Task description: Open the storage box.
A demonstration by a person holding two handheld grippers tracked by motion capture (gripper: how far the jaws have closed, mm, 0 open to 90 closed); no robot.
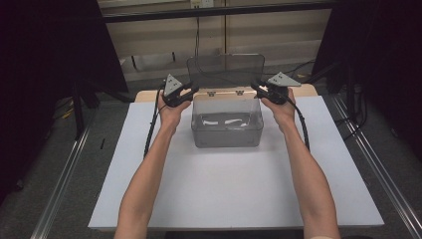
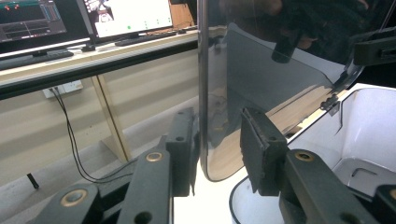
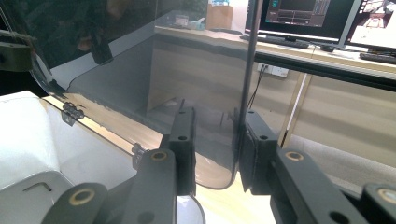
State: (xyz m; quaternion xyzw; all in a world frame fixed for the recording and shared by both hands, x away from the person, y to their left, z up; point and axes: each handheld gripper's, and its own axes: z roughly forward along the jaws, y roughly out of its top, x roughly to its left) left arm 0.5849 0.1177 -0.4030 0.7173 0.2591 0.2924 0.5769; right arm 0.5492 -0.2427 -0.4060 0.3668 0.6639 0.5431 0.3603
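1. Forearms enter from the near edge, reaching far across the white table [image 1: 234,194].
2. Clear box [image 1: 227,130] sits at table centre, toward the far side; pale items lie inside, too blurred to name.
3. Lid [image 1: 226,69] stands upright, hinged at the box's far edge.
4. Left gripper [image 2: 217,149] at lid's left edge: jaws parted narrowly, straddling the edge; contact with the pads cannot be told.
5. Right gripper [image 3: 215,151] at lid's right edge: same narrow gap, lid edge between jaws.

Dim room: monitors [image 2: 126,16] on a long bench [image 2: 93,58], grey floor [image 1: 54,149].
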